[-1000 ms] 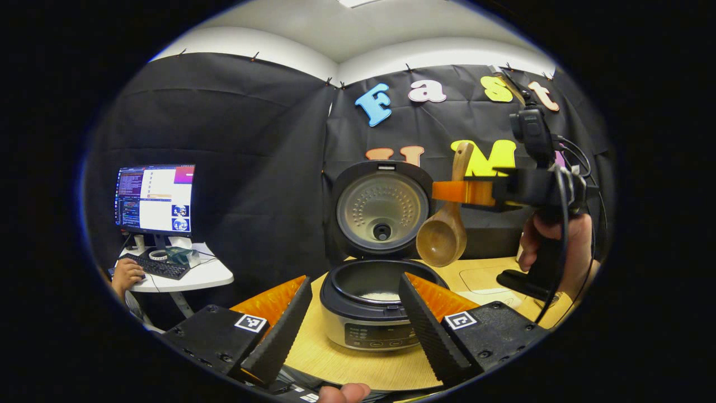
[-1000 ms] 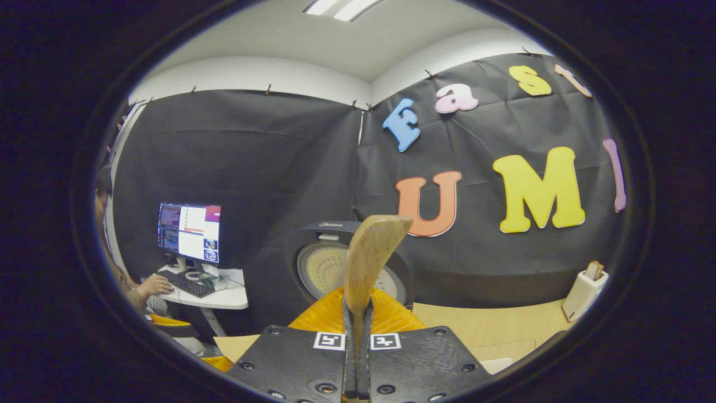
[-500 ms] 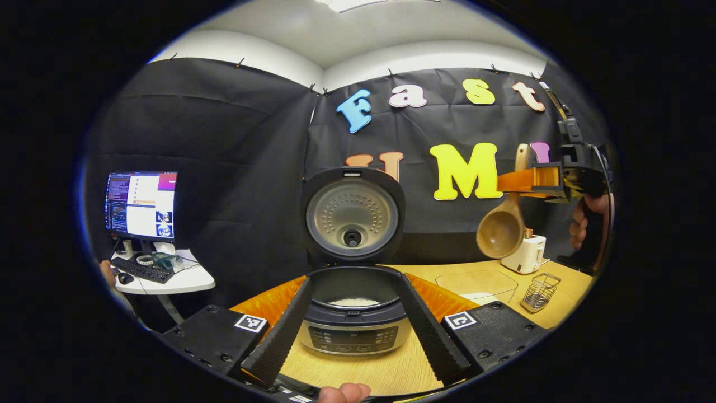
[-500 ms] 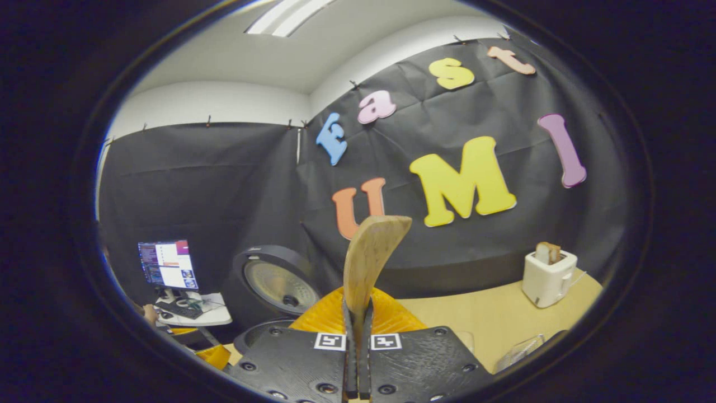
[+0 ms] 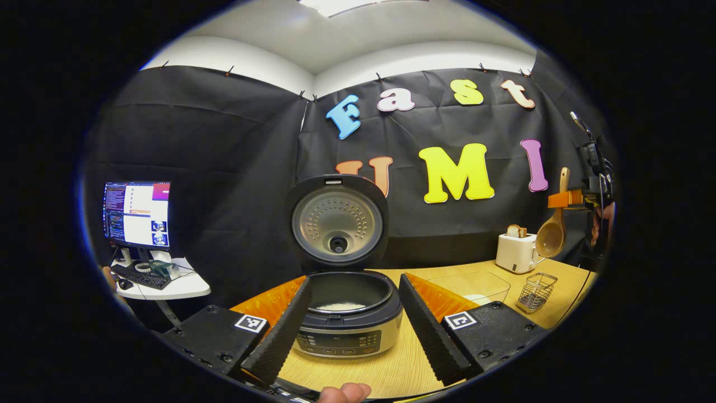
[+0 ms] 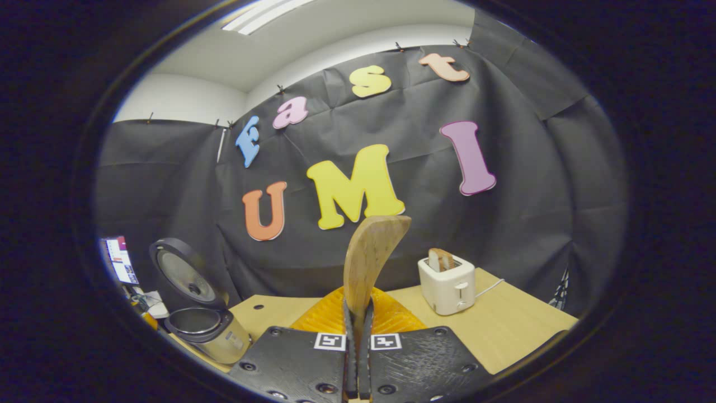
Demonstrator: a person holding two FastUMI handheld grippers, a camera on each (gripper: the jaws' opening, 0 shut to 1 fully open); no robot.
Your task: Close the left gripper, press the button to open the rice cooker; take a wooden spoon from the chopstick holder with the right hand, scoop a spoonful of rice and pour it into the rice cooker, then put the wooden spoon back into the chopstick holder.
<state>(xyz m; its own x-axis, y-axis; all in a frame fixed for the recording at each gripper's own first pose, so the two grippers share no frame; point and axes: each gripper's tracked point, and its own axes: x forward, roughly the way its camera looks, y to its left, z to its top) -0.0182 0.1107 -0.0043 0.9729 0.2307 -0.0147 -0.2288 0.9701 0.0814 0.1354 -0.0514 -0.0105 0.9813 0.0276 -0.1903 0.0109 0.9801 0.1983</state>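
The rice cooker [image 5: 347, 330] stands open on the wooden table, lid [image 5: 338, 224] upright, with a little white rice [image 5: 341, 306] in the pot. My left gripper [image 5: 355, 336] is open, its fingers either side of the cooker's front and apart from it. At the far right, my right gripper [image 5: 559, 198] is shut on the handle of the wooden spoon [image 5: 551, 236]. The spoon's bowl hangs down above the wire chopstick holder [image 5: 536, 291]. In the right gripper view the spoon handle [image 6: 369, 257] sticks up from my shut right gripper [image 6: 358, 313], and the cooker [image 6: 204, 330] sits low left.
A white toaster [image 5: 517, 252] [image 6: 447, 282] holding bread stands at the back right of the table. A clear container [image 5: 470, 288] with some rice lies between cooker and holder. A desk with a monitor [image 5: 137, 212] stands off to the left.
My right gripper has carried the spoon from beside the cooker's lid far to the right, to above the wire holder. The left gripper has drawn back a little from the cooker.
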